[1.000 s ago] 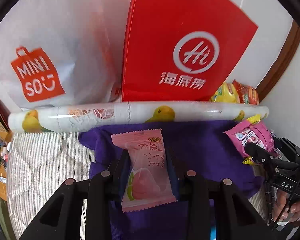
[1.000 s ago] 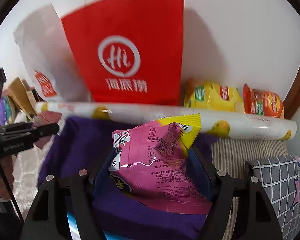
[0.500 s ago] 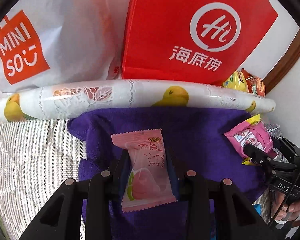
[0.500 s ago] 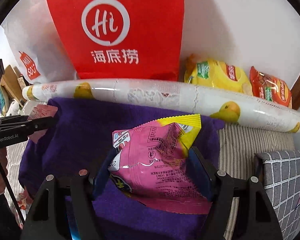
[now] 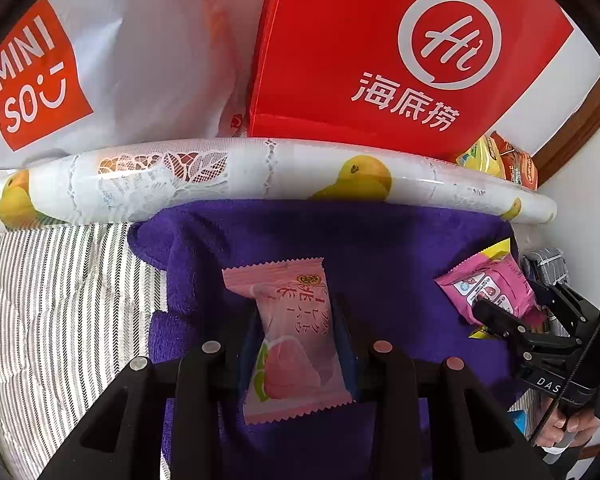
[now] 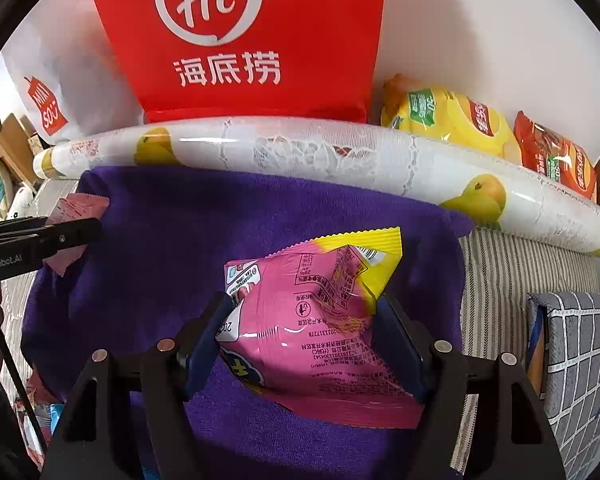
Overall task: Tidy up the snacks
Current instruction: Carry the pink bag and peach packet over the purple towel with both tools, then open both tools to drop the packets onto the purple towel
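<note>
In the left wrist view, the left gripper [image 5: 296,344] fills the lower centre, its fingers [image 5: 246,344] drawn in narrow and clamped on a pale pink peach packet [image 5: 292,332] that stands upright between them. Below it lies a purple towel [image 5: 340,240], spread over a striped sheet [image 5: 60,300] at the lower left. A long roll [image 5: 260,172] printed with yellow ducks runs across the middle of the frame along the towel's far edge. Behind the roll stand a white bag [image 5: 148,60] at the upper left and a red bag [image 5: 340,40] at the upper right. At the right edge the right gripper [image 5: 512,316] shows from the side with a bright pink pouch [image 5: 492,288].

In the right wrist view, the right gripper [image 6: 304,340] sits at lower centre, its fingers [image 6: 204,340] set fairly wide and pressing both sides of the pink pouch [image 6: 312,320], whose yellow top corner points to the upper right. The towel [image 6: 180,248] lies beneath it. Behind the roll [image 6: 340,156], at the upper right, a yellow snack bag [image 6: 448,120] and an orange snack bag [image 6: 556,152] lean by the wall. A grey checked cushion [image 6: 580,340] is at the right edge.
</note>
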The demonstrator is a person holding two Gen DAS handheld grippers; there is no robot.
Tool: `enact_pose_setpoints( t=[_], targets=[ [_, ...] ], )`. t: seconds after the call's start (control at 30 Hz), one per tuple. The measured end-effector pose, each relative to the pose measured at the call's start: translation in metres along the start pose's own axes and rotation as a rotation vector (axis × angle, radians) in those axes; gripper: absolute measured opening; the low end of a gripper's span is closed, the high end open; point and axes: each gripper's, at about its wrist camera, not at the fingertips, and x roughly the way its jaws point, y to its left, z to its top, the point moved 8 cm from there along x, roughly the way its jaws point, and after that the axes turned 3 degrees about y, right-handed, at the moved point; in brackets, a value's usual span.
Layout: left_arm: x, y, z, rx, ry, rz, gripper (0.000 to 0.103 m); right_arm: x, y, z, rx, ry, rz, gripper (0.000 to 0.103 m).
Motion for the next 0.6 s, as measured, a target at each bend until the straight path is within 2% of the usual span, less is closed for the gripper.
enact_pose_setpoints(
  t=[0.37,0.6],
  targets=[
    [0.009,-0.003,-0.001,-0.003,0.022,0.008,0.033,0.01,0.004,0.001,-0.019,0.015,-0.009,0.075],
    [0.013,-0.005,-0.001,-0.006,0.024,0.013,0.033,0.001,0.003,0.003,-0.017,-0.016,0.002,0.089]
  ],
)
